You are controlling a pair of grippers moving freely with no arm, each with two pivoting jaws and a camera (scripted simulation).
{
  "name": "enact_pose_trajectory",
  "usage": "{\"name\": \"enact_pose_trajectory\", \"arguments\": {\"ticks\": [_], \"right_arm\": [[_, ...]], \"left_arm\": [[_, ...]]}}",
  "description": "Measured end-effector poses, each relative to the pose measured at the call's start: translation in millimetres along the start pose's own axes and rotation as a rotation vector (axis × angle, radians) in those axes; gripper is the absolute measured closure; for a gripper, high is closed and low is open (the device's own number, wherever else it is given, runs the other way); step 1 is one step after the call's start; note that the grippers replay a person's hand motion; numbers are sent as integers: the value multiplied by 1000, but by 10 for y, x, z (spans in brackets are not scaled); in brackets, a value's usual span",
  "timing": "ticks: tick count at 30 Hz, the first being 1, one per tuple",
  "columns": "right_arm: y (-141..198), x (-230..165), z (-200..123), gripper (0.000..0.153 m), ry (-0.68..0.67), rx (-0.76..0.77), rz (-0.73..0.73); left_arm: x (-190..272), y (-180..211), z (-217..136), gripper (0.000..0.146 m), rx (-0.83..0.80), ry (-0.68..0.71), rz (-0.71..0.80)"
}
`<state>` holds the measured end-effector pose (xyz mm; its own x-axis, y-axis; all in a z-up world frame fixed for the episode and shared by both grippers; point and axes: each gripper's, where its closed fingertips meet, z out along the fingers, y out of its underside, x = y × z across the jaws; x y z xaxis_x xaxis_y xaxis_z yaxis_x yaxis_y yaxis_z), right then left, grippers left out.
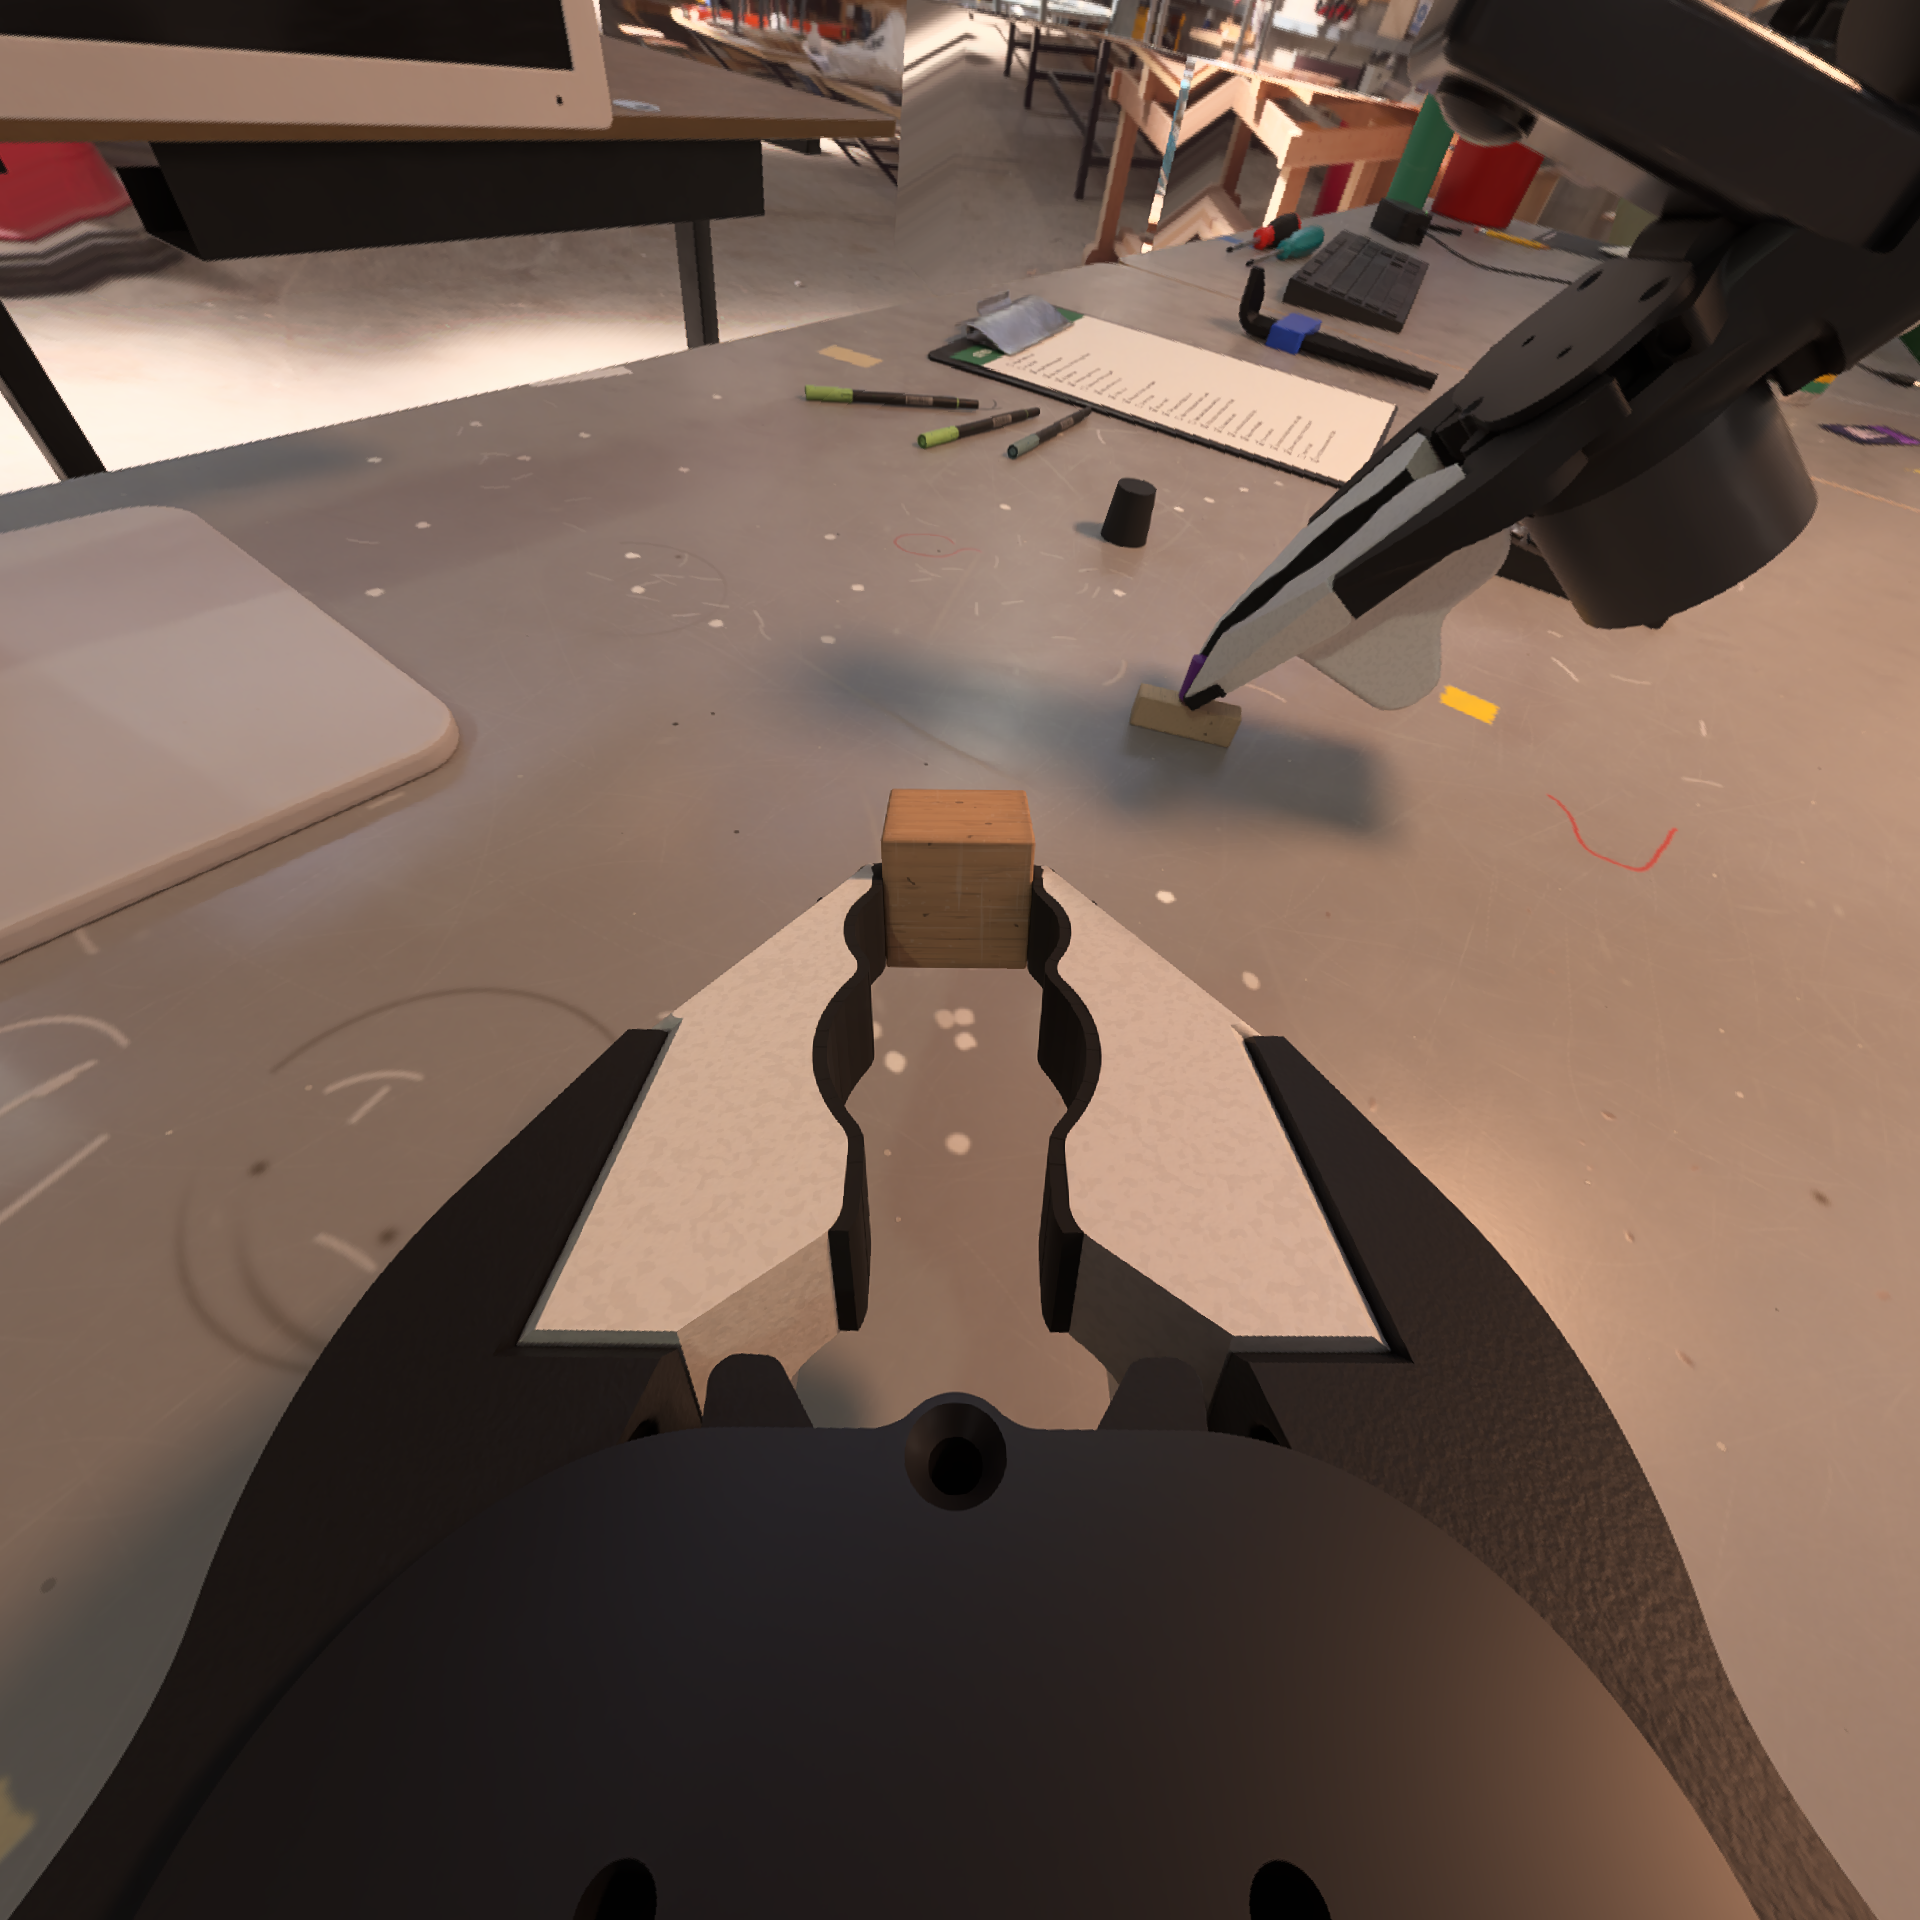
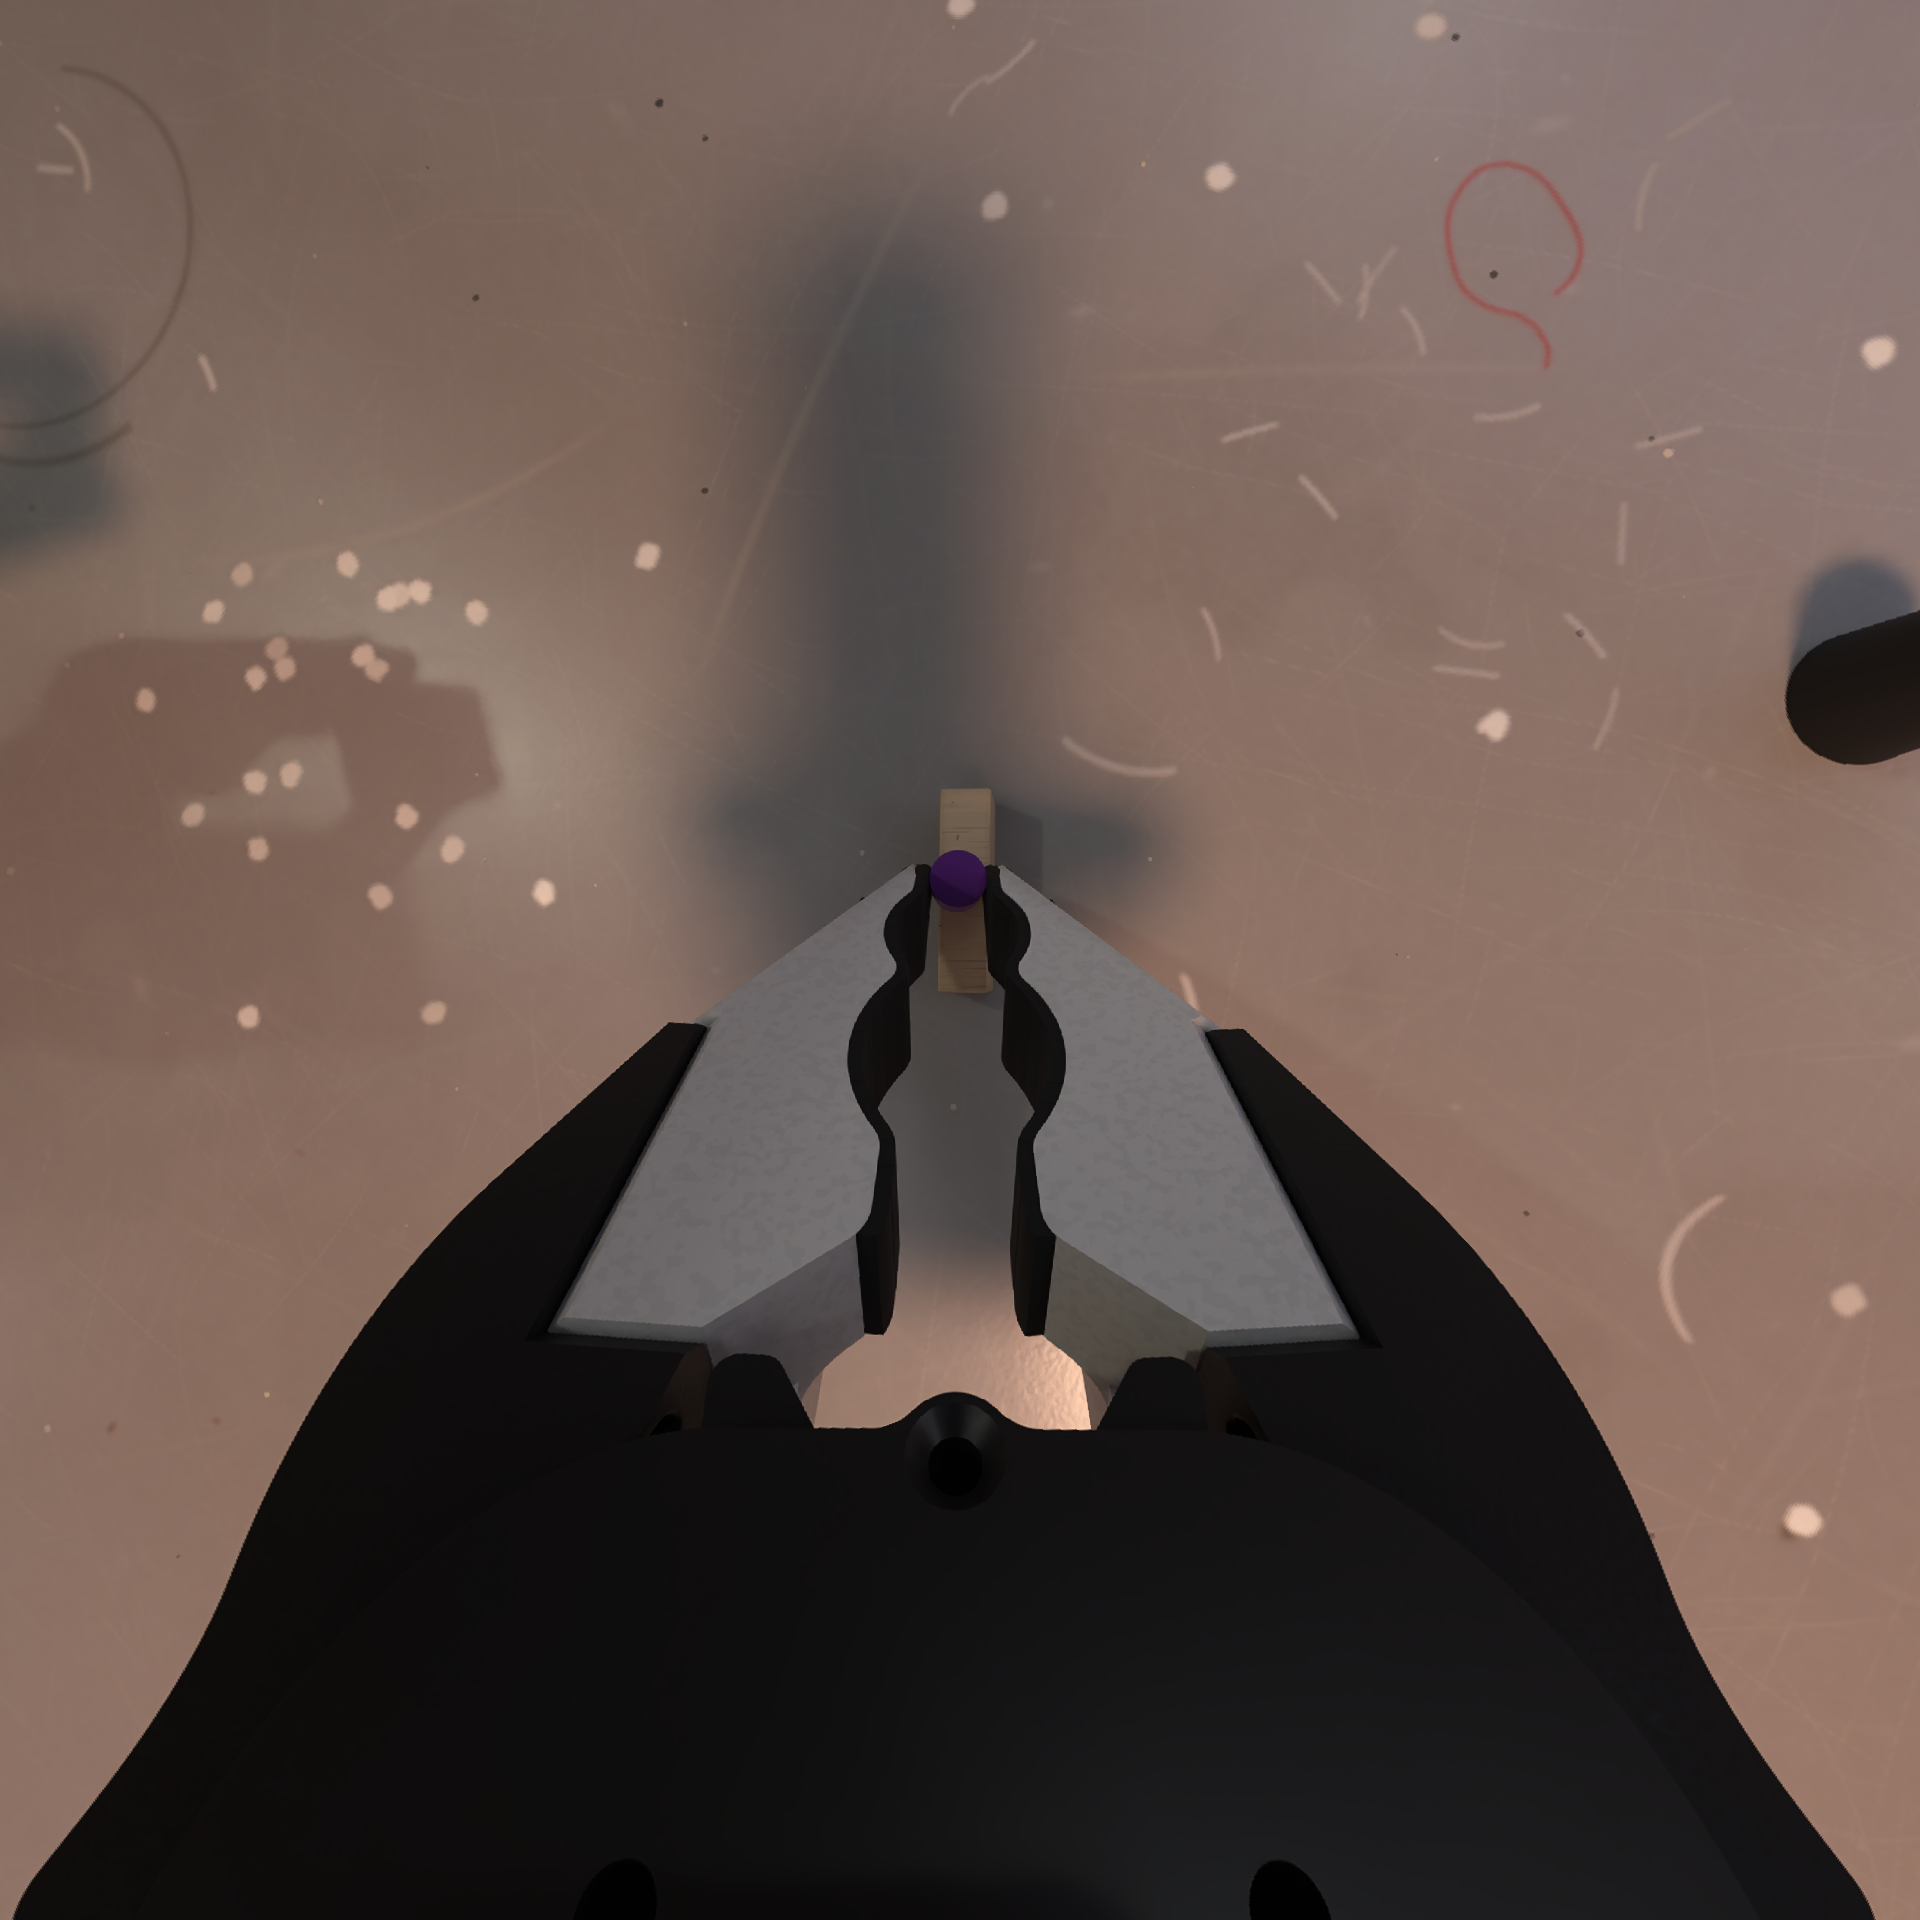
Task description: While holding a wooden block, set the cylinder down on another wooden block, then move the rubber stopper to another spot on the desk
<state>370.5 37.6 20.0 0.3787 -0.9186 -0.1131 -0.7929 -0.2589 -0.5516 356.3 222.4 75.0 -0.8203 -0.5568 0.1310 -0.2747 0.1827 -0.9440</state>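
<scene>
Left gripper: clenched on cube-shaped wooden block, held off the table. 
Right gripper: pinching small purple cylinder, axis upright, directly over flat wooden block, its long axis running away from the camera. Contact uncertain. 
Rubber stopper: upright, beyond flat block, nearer right gripper. 
Clipboard page: has writing.

Grainy wooden cube, matt black rubber stopper, scratched, speckled desk.
</scene>
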Motion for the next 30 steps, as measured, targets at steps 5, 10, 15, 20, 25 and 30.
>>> {"name": "enact_pose_trajectory", "arguments": {"ticks": [5,10,15,20,25,30], "right_arm": [[-15,-69,-61,120,-68,16,22],[-247,164,-362,102,-77,220,11],[-257,715,-373,92,110,354,-36],[-197,961,-244,92,163,325,11],[-289,929,-116,94,152,322,-26],[-358,820,-16,98,121,313,-83]], "left_arm": [[-38,-41,15,120,24,-12,-4],[-80,-48,42,120,21,-32,-6],[-121,-56,36,120,28,-56,-18],[-168,-35,55,120,10,-68,-50],[-199,-38,54,120,12,-81,-63],[-232,-48,41,120,22,-95,-78]]}}
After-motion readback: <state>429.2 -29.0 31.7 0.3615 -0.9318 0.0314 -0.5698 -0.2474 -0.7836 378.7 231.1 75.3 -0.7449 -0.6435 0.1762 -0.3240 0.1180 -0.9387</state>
